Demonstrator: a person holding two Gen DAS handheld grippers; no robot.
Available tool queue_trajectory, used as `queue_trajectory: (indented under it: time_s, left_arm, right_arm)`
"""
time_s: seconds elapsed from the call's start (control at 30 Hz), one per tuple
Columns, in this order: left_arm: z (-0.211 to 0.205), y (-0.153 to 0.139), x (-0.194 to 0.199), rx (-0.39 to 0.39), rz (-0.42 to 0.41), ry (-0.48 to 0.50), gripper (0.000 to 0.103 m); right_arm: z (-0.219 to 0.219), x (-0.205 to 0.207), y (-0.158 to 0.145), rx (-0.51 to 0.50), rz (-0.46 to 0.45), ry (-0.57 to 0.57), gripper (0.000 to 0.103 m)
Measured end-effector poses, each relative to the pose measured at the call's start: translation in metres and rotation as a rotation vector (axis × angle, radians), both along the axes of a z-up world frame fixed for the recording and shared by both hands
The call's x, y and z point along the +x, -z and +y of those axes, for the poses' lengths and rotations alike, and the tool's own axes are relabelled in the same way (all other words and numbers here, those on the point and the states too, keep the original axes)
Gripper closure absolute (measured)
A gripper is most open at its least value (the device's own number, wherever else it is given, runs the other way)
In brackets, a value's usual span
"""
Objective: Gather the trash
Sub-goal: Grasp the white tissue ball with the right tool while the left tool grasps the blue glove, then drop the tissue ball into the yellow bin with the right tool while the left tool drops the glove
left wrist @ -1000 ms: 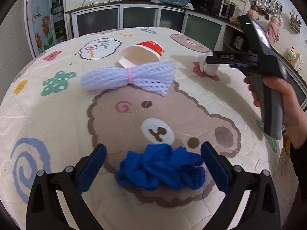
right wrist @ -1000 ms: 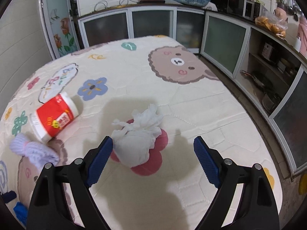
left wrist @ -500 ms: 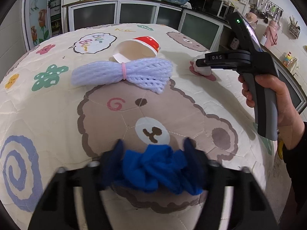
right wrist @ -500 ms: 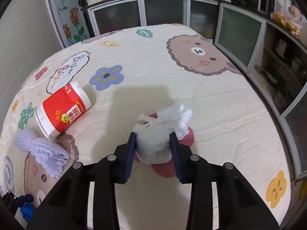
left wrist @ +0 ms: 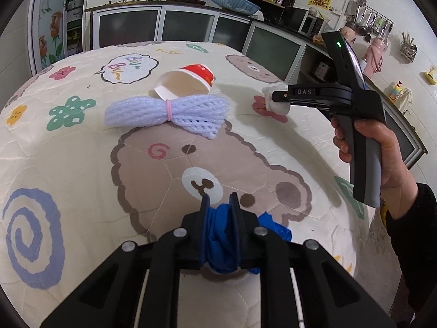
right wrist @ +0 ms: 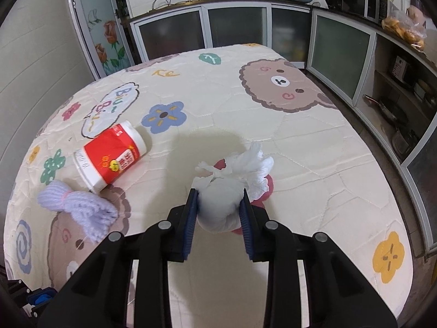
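Observation:
My left gripper [left wrist: 220, 205] is shut on a crumpled blue glove [left wrist: 218, 235] at the near edge of the table. My right gripper [right wrist: 220, 199] is shut on a white tissue wad [right wrist: 221, 202], held just above the cloth; it also shows in the left wrist view [left wrist: 277, 101]. A red and white paper cup [right wrist: 109, 158] lies on its side, also seen in the left wrist view [left wrist: 188, 82]. A lilac foam net [left wrist: 166, 110] tied with a pink band lies in front of the cup, and shows in the right wrist view [right wrist: 79, 205].
The table wears a cream quilted cloth [left wrist: 68, 164] with bears and flowers. Kitchen cabinets [right wrist: 191, 30] run behind it and shelves with pans [right wrist: 396, 104] stand to the right. The table's right edge [right wrist: 409, 229] drops to the floor.
Both grippers were open around their items a second ago. Both have since shut, the left on the blue glove, the right on the tissue wad, and the right has lifted slightly.

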State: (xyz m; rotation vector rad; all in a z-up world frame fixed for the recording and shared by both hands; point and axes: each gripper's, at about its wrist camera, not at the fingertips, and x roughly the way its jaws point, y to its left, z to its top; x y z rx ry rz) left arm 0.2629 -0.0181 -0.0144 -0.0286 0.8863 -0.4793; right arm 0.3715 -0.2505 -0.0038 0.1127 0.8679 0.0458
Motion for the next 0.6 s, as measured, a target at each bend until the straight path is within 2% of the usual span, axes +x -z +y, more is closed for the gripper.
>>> queue_trajectory:
  time_s: [0.3, 0.6]
  left_arm:
    - [0.019, -0.023, -0.021, -0.015, -0.041, -0.025, 0.089]
    - [0.006, -0.033, -0.045, -0.03, -0.046, 0.017, 0.089]
  right_arm:
    - [-0.012, -0.046, -0.028, 0.043, -0.055, -0.005, 0.075]
    - [-0.042, -0.134, -0.043, 0.086, -0.101, 0.007, 0.075]
